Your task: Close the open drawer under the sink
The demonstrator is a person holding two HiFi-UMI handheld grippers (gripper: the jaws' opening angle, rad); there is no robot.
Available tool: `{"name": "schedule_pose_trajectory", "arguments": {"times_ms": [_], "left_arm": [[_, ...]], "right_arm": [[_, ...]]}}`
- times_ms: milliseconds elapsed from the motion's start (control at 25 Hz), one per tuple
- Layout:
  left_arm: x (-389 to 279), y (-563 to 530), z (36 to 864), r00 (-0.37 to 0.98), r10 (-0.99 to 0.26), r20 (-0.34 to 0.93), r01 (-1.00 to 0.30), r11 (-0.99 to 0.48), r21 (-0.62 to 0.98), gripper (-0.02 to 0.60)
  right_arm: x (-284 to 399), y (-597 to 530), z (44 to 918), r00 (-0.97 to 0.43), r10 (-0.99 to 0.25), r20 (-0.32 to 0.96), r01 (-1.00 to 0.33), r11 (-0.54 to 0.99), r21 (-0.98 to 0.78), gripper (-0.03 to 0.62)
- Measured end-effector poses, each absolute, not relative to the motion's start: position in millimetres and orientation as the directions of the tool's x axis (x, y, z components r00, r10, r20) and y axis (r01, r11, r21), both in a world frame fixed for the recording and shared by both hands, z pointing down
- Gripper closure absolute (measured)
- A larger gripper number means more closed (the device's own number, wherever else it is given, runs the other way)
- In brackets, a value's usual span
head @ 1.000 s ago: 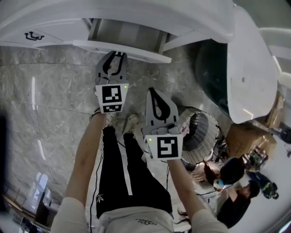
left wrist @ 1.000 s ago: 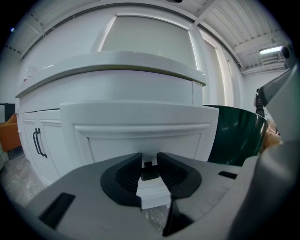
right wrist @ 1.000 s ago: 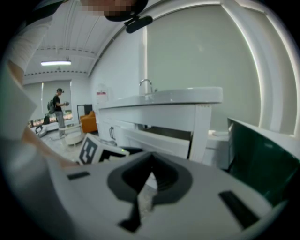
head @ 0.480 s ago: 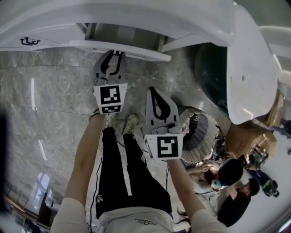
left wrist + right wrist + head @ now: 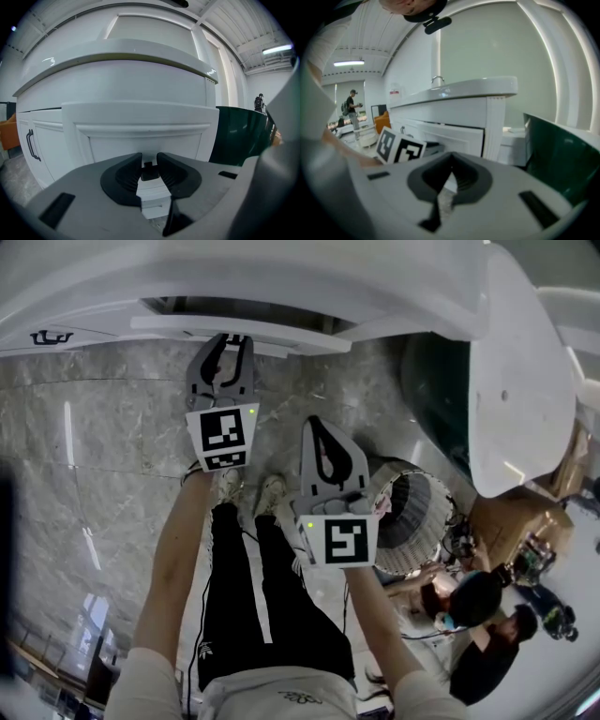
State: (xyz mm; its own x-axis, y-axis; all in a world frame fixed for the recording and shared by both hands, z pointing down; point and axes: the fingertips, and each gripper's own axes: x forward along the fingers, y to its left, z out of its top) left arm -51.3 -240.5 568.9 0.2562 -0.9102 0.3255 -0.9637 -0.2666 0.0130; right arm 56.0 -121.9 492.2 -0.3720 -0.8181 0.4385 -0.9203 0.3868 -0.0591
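The white drawer front (image 5: 281, 337) stands only a little out from the white vanity under the sink counter (image 5: 281, 277). In the left gripper view the drawer front (image 5: 140, 126) fills the middle, with its small dark knob (image 5: 150, 172) between the pads. My left gripper (image 5: 234, 339) reaches up to the drawer front, shut on that knob (image 5: 149, 164). My right gripper (image 5: 320, 426) hangs lower and to the right, apart from the drawer, its jaws shut with nothing in them (image 5: 451, 158).
A cabinet door with a black handle (image 5: 30, 145) lies left of the drawer. A dark green tub (image 5: 436, 390) under a white lid stands right of the vanity. A wire basket (image 5: 412, 517) and people (image 5: 478, 615) are at lower right. The floor is grey marble (image 5: 94, 446).
The drawer has slid in toward the vanity, and my left gripper has moved up the picture with it. My right gripper has barely shifted.
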Motion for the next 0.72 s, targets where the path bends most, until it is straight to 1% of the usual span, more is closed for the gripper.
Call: {"name": "schedule_pose_trajectory", "arguments": {"times_ms": [240, 720], "left_arm": [[-49, -256, 569, 0.256, -0.91, 0.326, -0.964, -0.265, 0.015, 0.46], [-51, -265, 568, 0.263, -0.91, 0.32, -0.963, -0.267, 0.032, 0.46]], "right_arm": [[65, -129, 496, -0.343, -0.827, 0.446, -0.933, 0.357, -0.057, 0.566], [67, -130, 500, -0.342, -0.823, 0.454, -0.931, 0.362, -0.044, 0.566]]}}
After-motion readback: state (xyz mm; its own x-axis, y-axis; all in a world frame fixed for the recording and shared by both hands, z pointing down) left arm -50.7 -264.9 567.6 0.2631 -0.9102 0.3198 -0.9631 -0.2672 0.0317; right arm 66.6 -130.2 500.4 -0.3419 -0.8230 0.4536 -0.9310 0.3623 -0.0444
